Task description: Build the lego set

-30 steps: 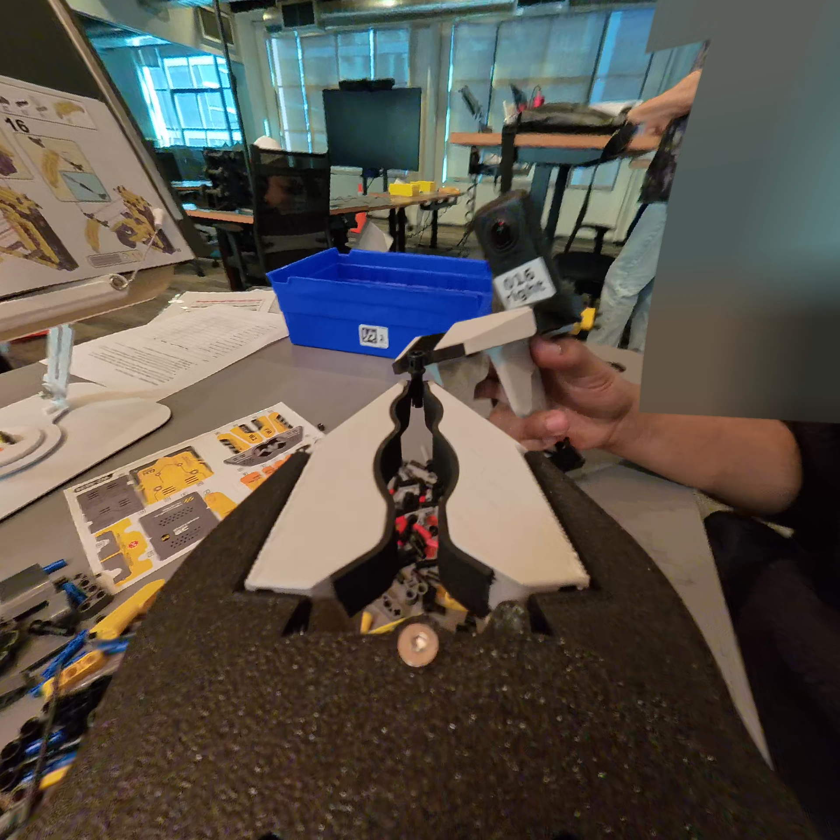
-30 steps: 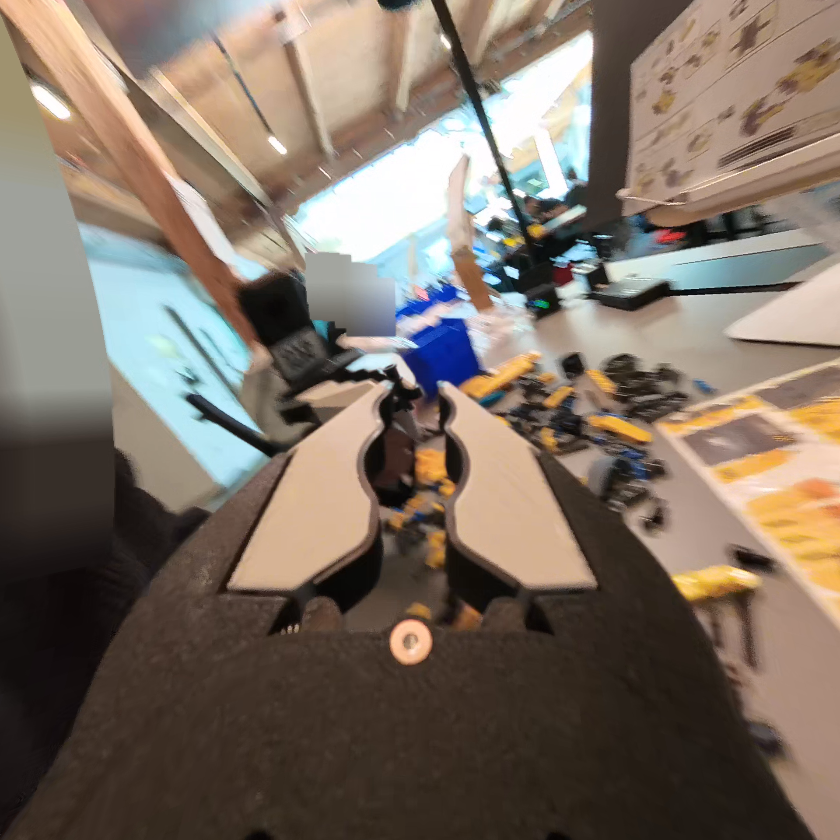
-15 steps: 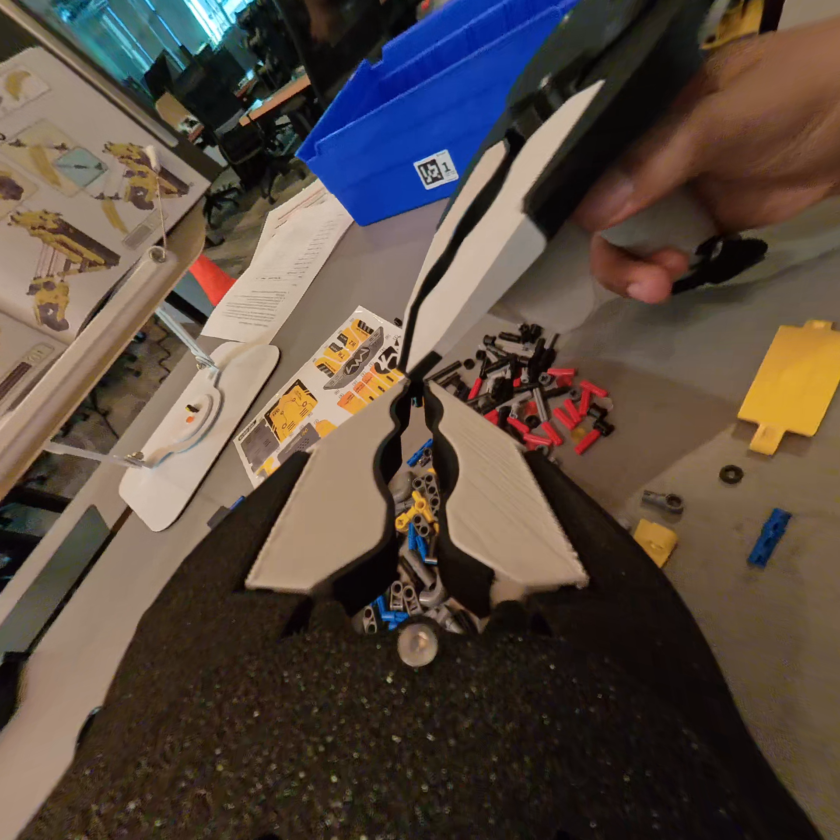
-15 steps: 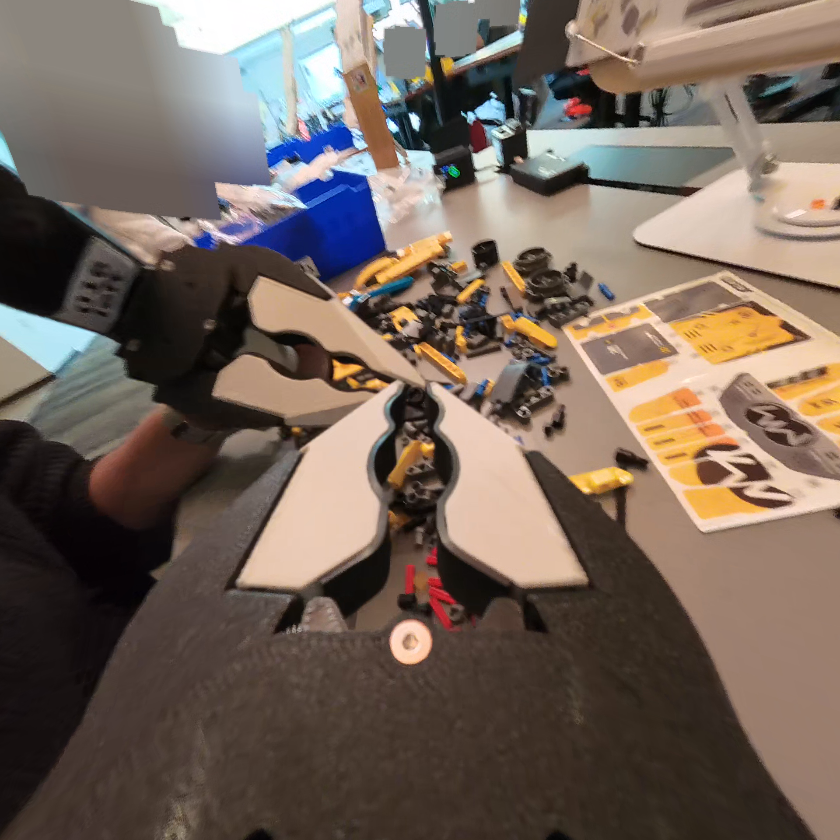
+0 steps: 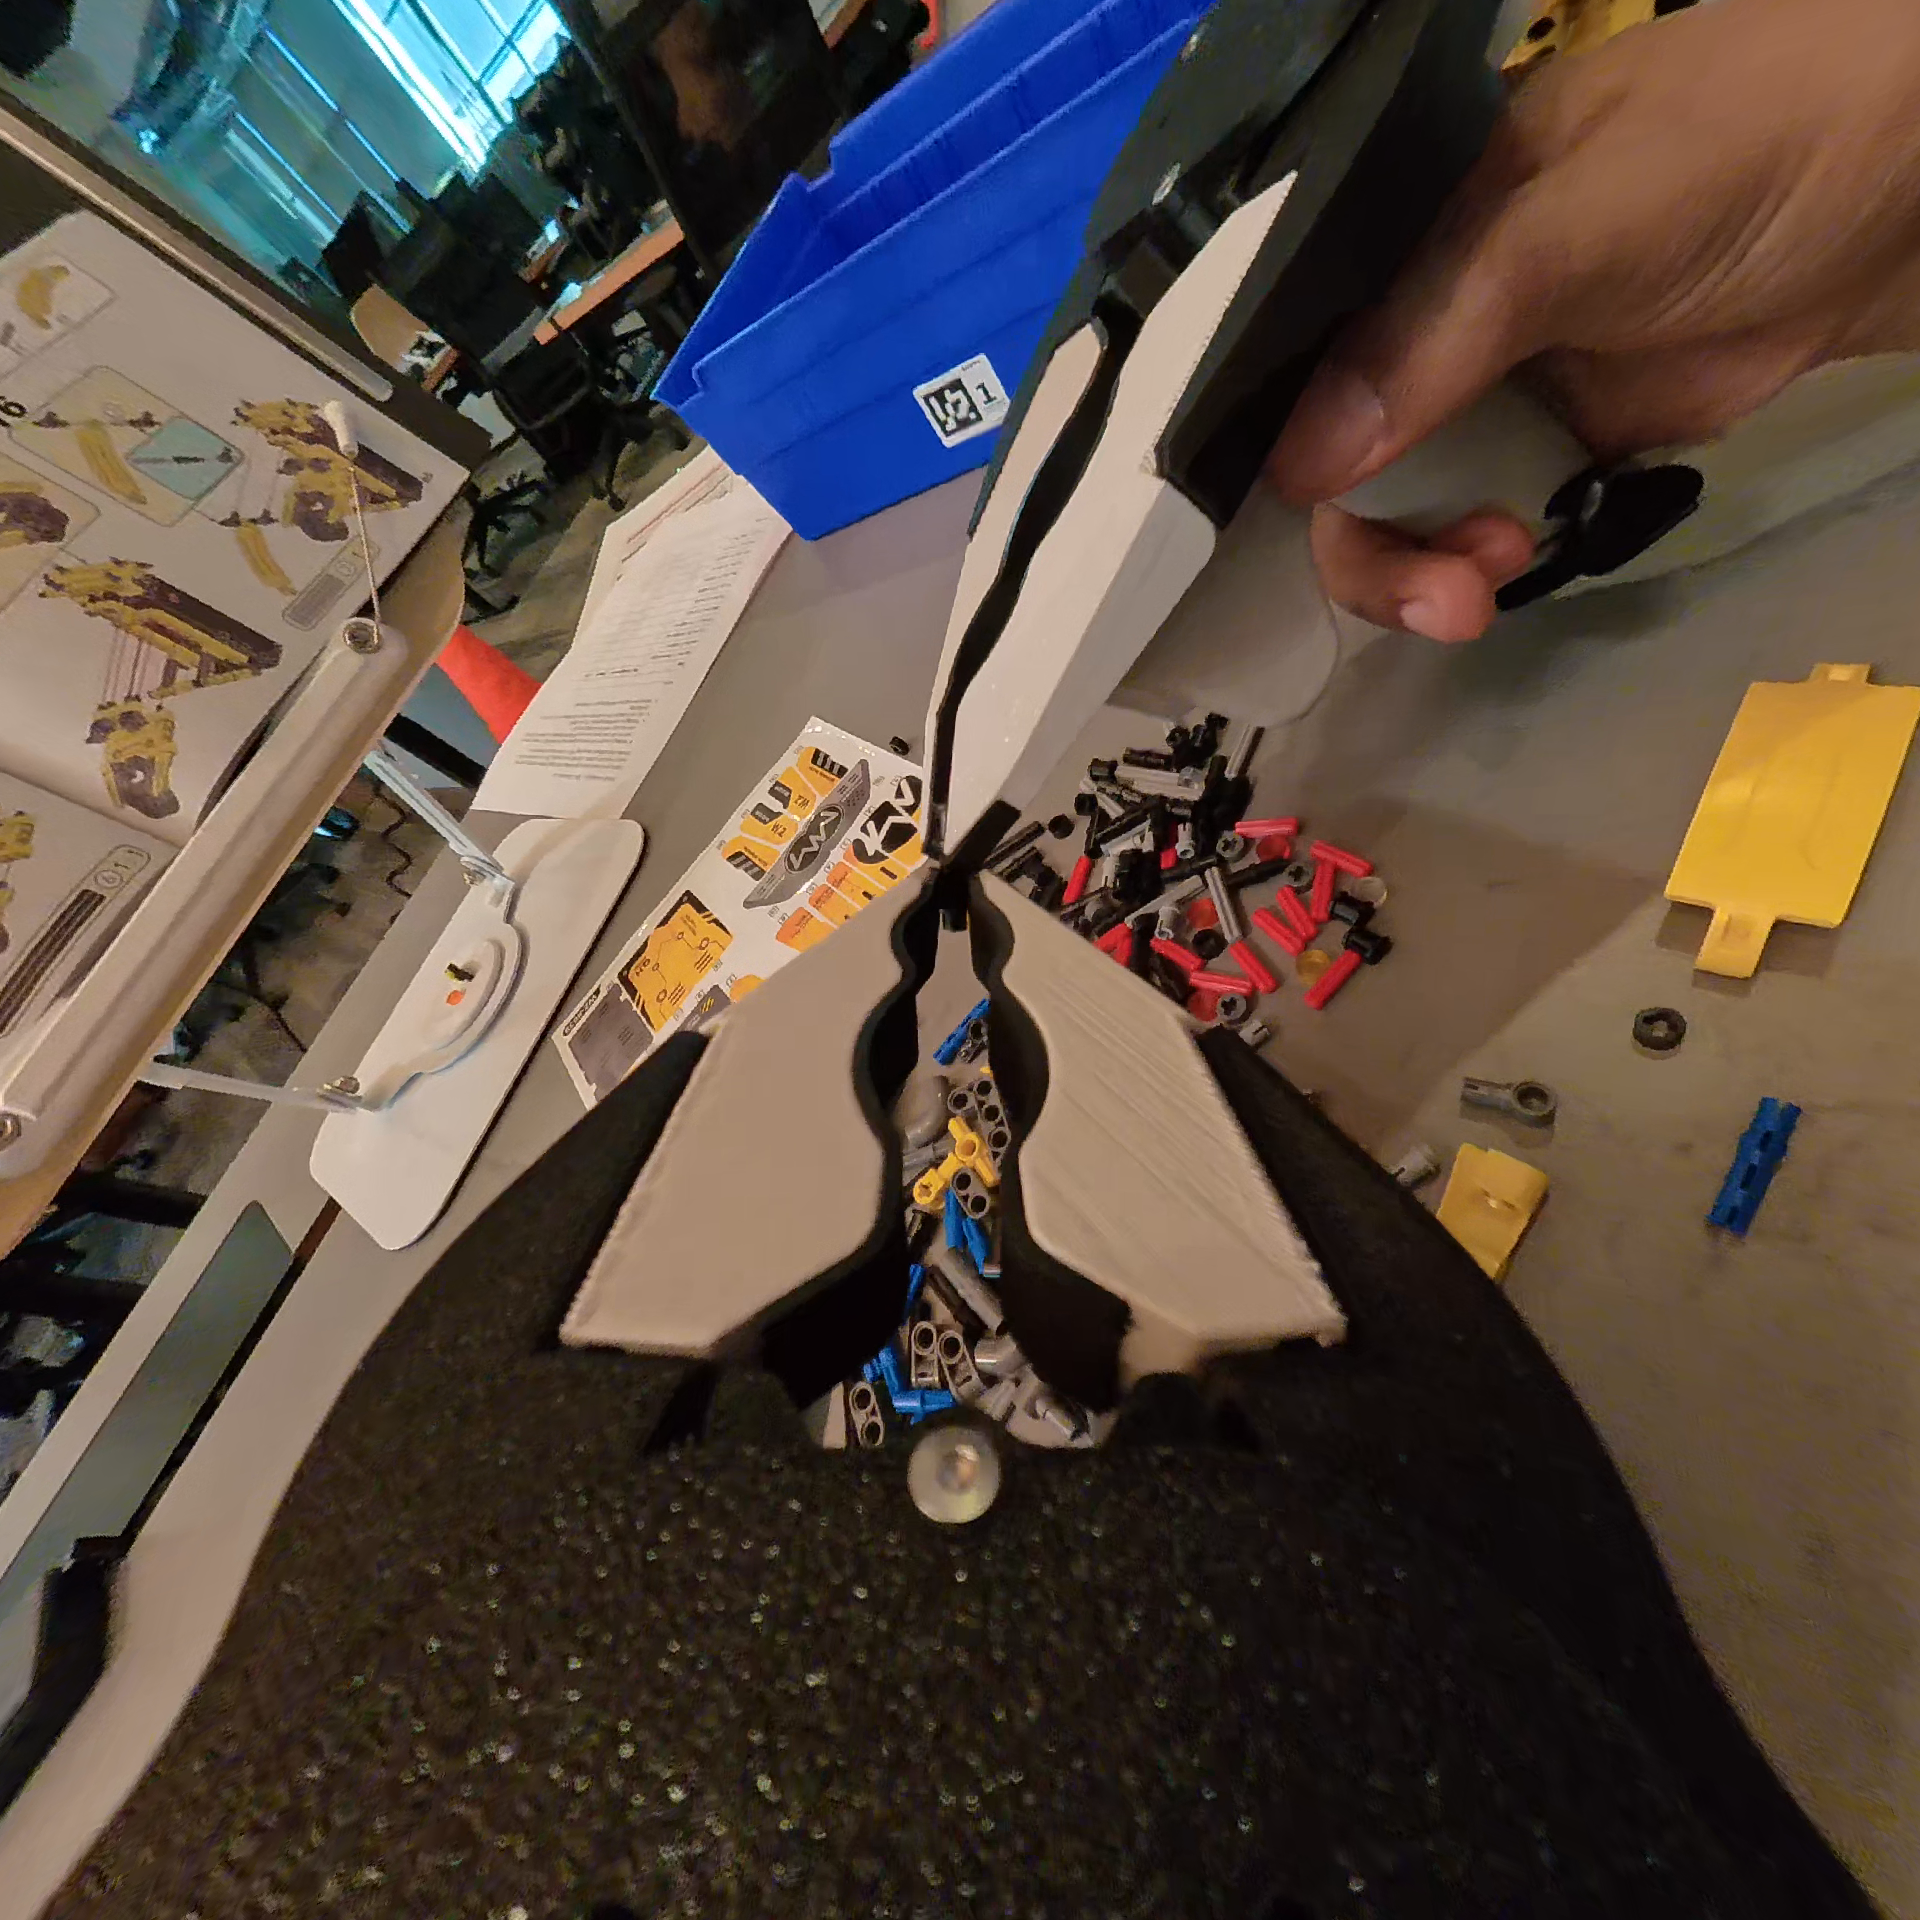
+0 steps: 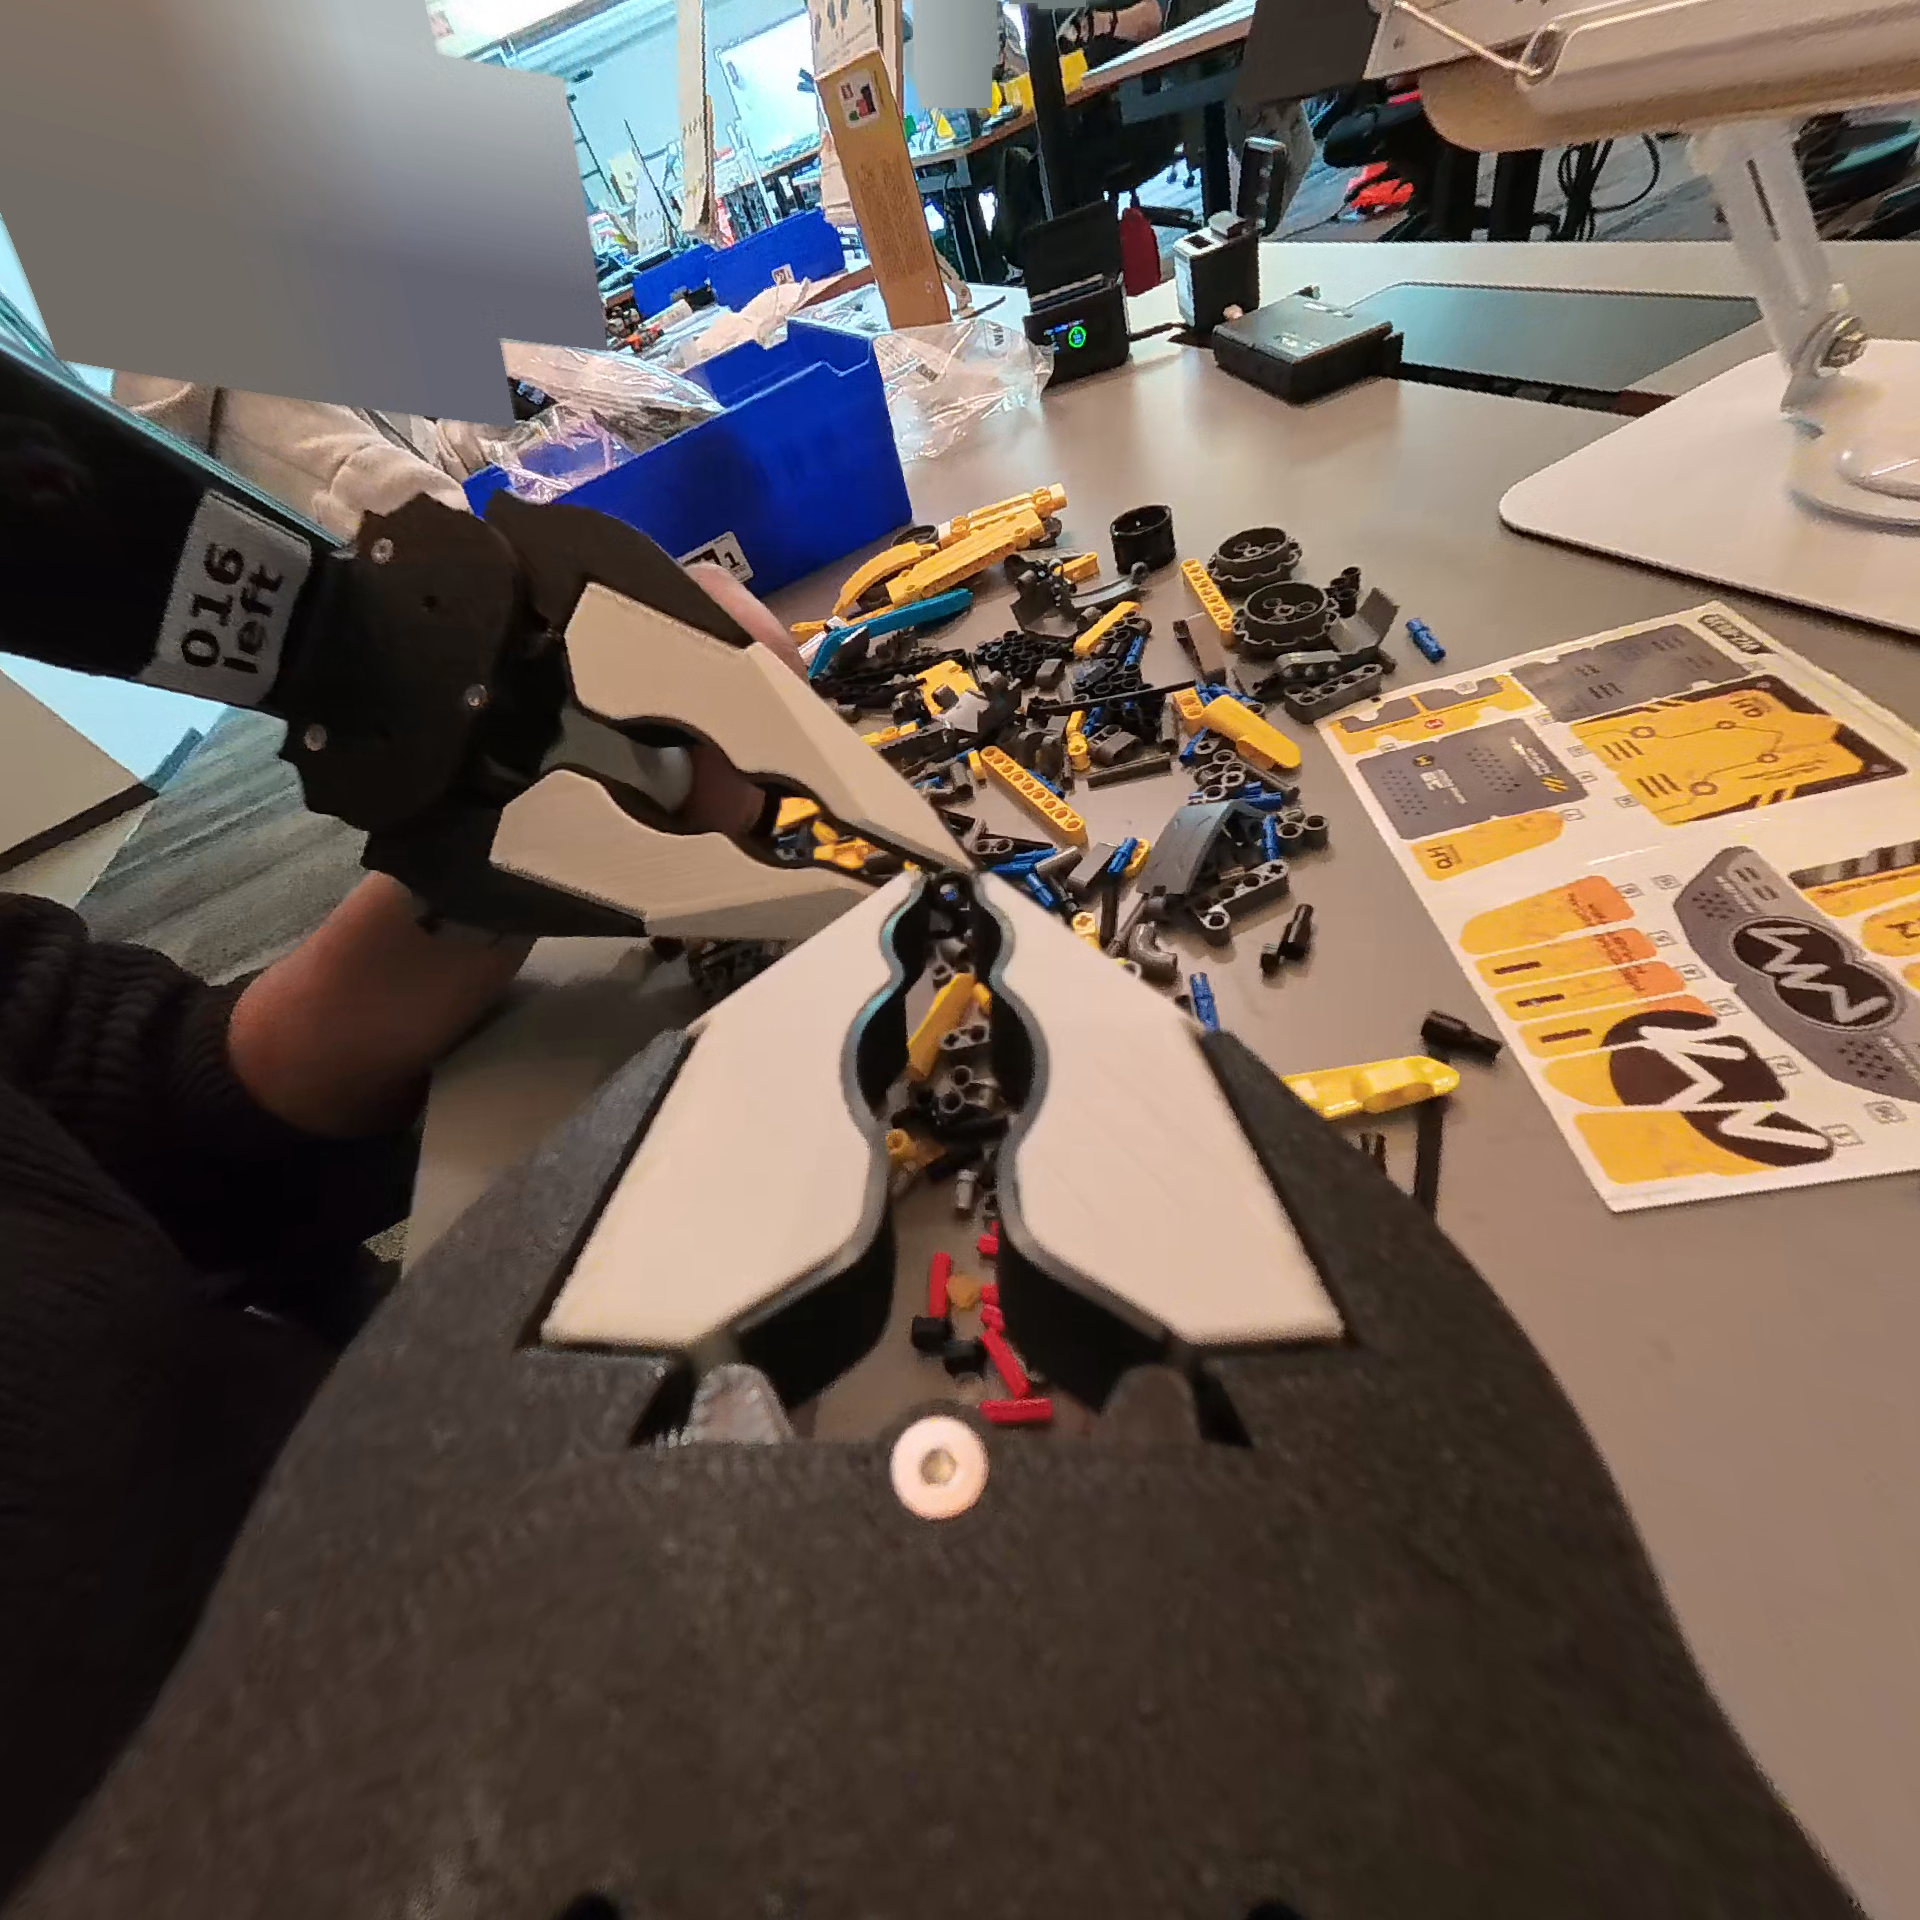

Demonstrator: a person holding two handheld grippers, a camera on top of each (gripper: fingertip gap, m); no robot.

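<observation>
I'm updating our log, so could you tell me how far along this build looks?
Done: nothing assembled shows; pieces lie in a loose pile. In hand: left gripper and right gripper meet tip to tip on a small black part. Remaining: sticker sheet looks unused.

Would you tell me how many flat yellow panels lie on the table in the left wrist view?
2: a large panel near the right edge, and a small panel closer in, below it. Others may be hidden.

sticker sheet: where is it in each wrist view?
Left wrist view: sticker sheet lies centre-left on the table, behind the left claw.
Right wrist view: sticker sheet at right edge, right of the parts pile.
Shared landmark: white stand base.
</observation>
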